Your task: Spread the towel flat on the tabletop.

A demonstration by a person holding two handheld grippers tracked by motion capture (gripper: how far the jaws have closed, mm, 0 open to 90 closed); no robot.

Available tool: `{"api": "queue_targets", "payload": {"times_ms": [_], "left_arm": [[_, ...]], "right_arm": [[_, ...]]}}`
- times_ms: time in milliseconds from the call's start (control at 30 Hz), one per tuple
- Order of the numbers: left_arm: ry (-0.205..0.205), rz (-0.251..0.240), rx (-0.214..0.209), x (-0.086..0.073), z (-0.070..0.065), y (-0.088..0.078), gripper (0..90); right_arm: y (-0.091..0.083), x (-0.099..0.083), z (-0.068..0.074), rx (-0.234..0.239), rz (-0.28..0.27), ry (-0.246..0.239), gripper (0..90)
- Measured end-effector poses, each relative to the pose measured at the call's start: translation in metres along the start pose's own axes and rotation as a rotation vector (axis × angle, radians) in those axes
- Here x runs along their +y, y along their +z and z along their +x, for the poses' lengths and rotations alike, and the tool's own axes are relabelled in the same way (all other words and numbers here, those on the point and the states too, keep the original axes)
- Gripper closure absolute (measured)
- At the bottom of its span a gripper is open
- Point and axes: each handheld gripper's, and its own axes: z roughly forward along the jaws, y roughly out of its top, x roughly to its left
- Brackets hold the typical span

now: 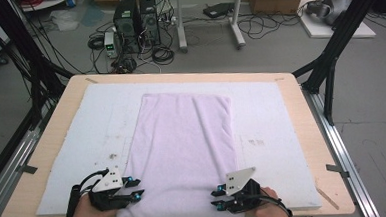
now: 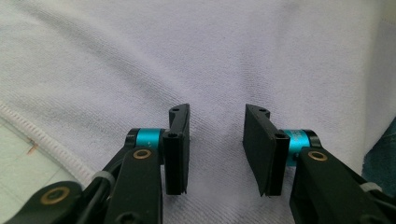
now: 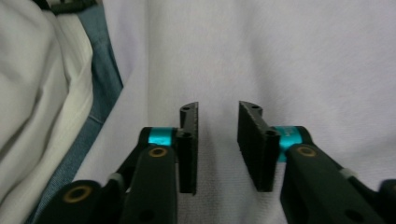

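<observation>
The light wooden desk (image 1: 302, 133) carries a white felt-like pad (image 1: 97, 128), and on it lies the pale lilac terry towel (image 1: 182, 139), its long axis running from six to twelve o'clock, the near end draping over the desk's edge. The left tongs (image 1: 133, 187) sit at the towel's seven o'clock corner, the right tongs (image 1: 217, 198) at five, equally near. Both stand partly parted over the cloth, nothing pinched.
</observation>
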Motion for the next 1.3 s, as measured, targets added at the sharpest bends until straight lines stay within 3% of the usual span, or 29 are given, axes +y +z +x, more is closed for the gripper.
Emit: {"api": "queue_targets", "payload": {"times_ms": [100, 267, 367, 567, 733, 867, 967, 1033, 1133, 1300], "left_arm": [[-0.008, -0.008, -0.001, -0.001, 0.0, 0.0, 61.3], [-0.015, -0.01, -0.018, -0.002, -0.002, -0.002, 60.4], [-0.027, -0.014, -0.029, 0.0, 0.0, -0.004, 59.6], [-0.05, -0.041, -0.01, 0.015, 0.011, -0.009, 52.3], [-0.065, -0.067, 0.02, 0.029, 0.024, -0.011, 46.6], [-0.088, -0.096, 0.054, 0.035, 0.034, -0.013, 42.7], [-0.106, -0.107, 0.085, 0.039, 0.043, -0.014, 38.0], [-0.112, -0.108, 0.1, 0.042, 0.047, -0.014, 35.0], [-0.132, -0.101, 0.116, 0.047, 0.056, -0.015, 31.2], [-0.13, -0.097, 0.133, 0.06, 0.066, -0.015, 29.4]], "right_arm": [[0.002, 0.0, -0.001, 0.045, -0.006, 0.02, 86.7], [0.001, 0.001, 0.005, 0.095, -0.006, -0.022, 87.9], [-0.007, 0.0, 0.002, 0.101, -0.065, 0.009, 85.5], [-0.023, 0.0, -0.015, 0.027, -0.103, 0.086, 65.4], [-0.04, 0.001, -0.036, -0.071, -0.129, 0.143, 57.2], [-0.049, 0.0, -0.054, -0.117, -0.142, 0.195, 49.4], [-0.055, 0.001, -0.067, -0.175, -0.144, 0.236, 36.8], [-0.059, 0.002, -0.075, -0.166, -0.148, 0.263, 35.2], [-0.064, 0.004, -0.086, -0.192, -0.141, 0.271, 32.3], [-0.072, 0.009, -0.1, -0.226, -0.135, 0.29, 28.8]]}}
